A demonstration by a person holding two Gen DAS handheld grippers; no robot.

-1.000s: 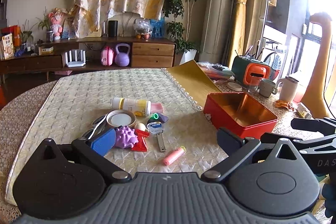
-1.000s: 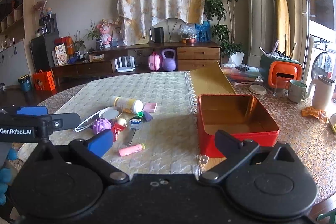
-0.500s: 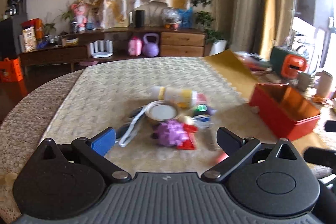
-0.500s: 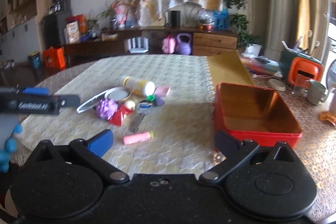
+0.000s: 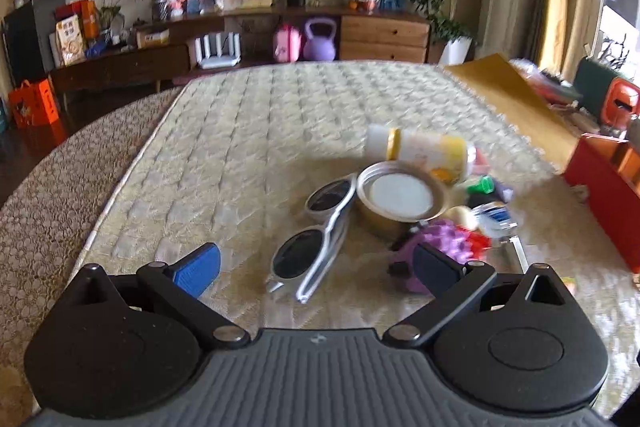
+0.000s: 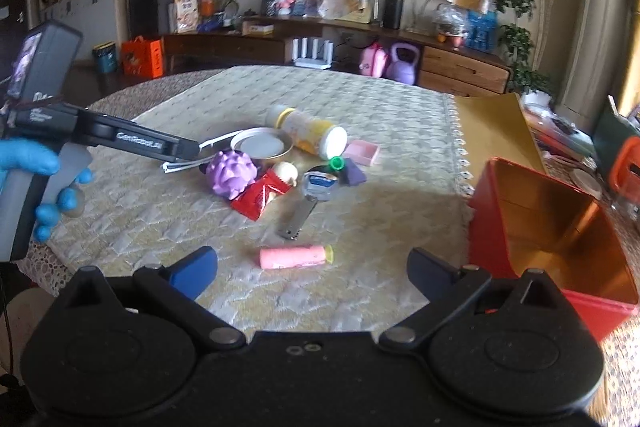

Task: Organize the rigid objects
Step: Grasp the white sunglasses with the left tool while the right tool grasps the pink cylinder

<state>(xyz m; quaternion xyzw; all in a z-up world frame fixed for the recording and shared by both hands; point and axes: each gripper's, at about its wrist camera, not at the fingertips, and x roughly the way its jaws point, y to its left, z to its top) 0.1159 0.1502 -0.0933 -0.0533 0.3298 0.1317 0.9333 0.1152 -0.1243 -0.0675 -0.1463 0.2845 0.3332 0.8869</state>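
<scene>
Sunglasses (image 5: 320, 227) flat at counter centre, touching round tin (image 5: 400, 201) at 2 o'clock | left tongs (image 5: 316, 267) wide, empty, straddling sunglasses | right tongs (image 6: 312, 267) wide, empty, near pink tube (image 6: 294, 257) | red box (image 6: 556, 227) at 3 o'clock edge | bare quilted cloth (image 5: 248, 131) toward 10–12 o'clock.

Bare cloth (image 5: 260, 147) lies left of the sunglasses (image 5: 316, 235) and tin (image 5: 400, 199).
</scene>
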